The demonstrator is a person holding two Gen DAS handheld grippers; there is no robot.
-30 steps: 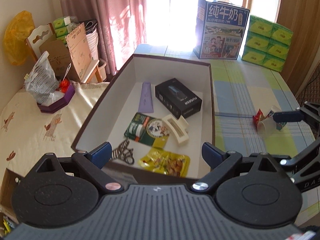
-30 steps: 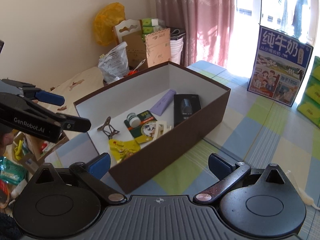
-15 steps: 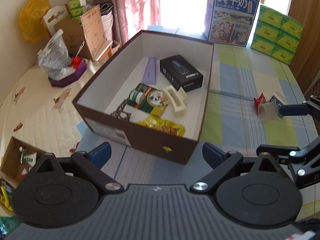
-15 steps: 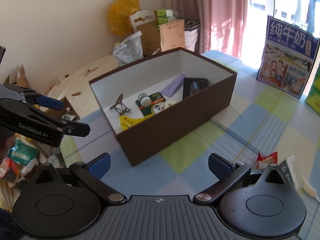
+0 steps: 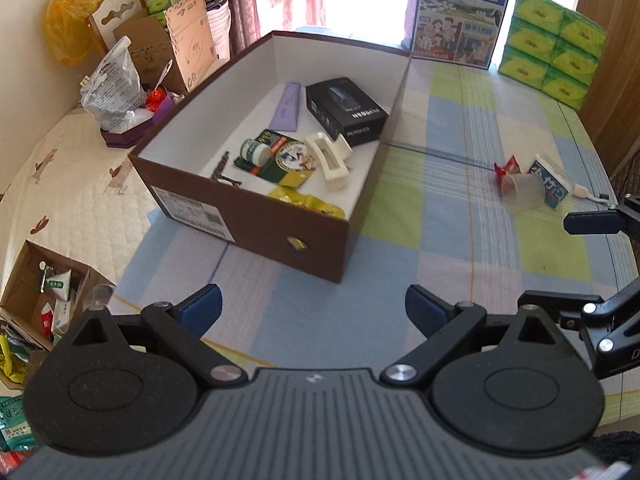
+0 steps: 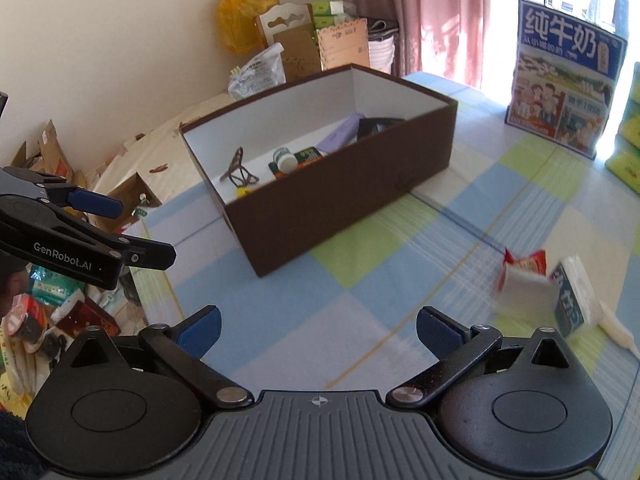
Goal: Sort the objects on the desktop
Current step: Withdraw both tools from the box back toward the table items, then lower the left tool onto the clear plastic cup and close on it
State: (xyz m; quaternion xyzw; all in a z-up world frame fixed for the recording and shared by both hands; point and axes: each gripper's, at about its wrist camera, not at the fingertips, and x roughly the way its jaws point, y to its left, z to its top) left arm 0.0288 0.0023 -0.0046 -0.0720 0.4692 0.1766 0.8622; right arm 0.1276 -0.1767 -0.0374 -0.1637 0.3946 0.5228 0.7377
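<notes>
A brown box with a white inside stands on the checked tablecloth. It holds a black carton, a purple tube, a cream hair claw, a green packet, a yellow snack bag and a dark hair clip. To its right lie a clear plastic cup, a red wrapper and a small blue-green pack. My left gripper is open and empty, in front of the box. My right gripper is open and empty, left of the cup.
A blue milk carton box and stacked green tissue packs stand at the table's far end. Bags, cardboard and a purple tray crowd the bed on the left. An open cardboard box sits on the floor.
Both grippers have drawn back from the brown box, which now appears farther off. The cup and wrappers have come into the right wrist view. Both stay open.
</notes>
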